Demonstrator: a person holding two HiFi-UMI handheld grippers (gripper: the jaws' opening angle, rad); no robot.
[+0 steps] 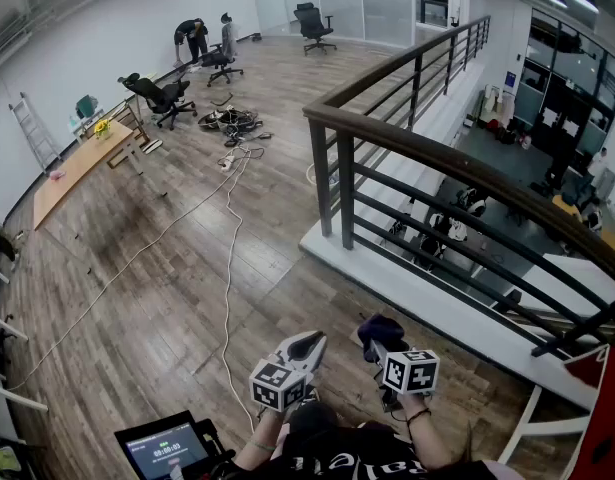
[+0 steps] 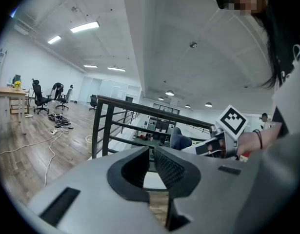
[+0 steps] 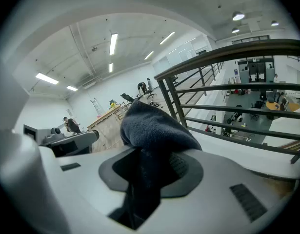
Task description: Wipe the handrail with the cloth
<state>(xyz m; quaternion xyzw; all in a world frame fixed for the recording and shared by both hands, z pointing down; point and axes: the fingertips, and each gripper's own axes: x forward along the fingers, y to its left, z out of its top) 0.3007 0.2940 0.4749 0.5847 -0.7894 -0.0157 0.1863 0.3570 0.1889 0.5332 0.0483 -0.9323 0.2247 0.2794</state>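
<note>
The dark handrail (image 1: 437, 153) tops a black barred railing that runs from a corner post away to the right, ahead of both grippers. It also shows in the left gripper view as the handrail (image 2: 140, 106) and in the right gripper view as the handrail (image 3: 228, 52). My right gripper (image 1: 379, 338) is shut on a dark blue cloth (image 1: 380, 326), held well short of the rail. The cloth (image 3: 154, 126) bulges up between the jaws of the right gripper (image 3: 150, 154). Beside it, my left gripper (image 1: 309, 345) is shut and holds nothing. The left gripper (image 2: 150, 150) points at the railing.
A white ledge (image 1: 437, 298) runs under the railing, with a lower floor beyond it. Long cables (image 1: 227, 268) trail over the wooden floor at left. Office chairs (image 1: 167, 96), a wooden table (image 1: 82, 163) and people (image 1: 192, 36) are far off. A small screen (image 1: 167, 450) sits near my left.
</note>
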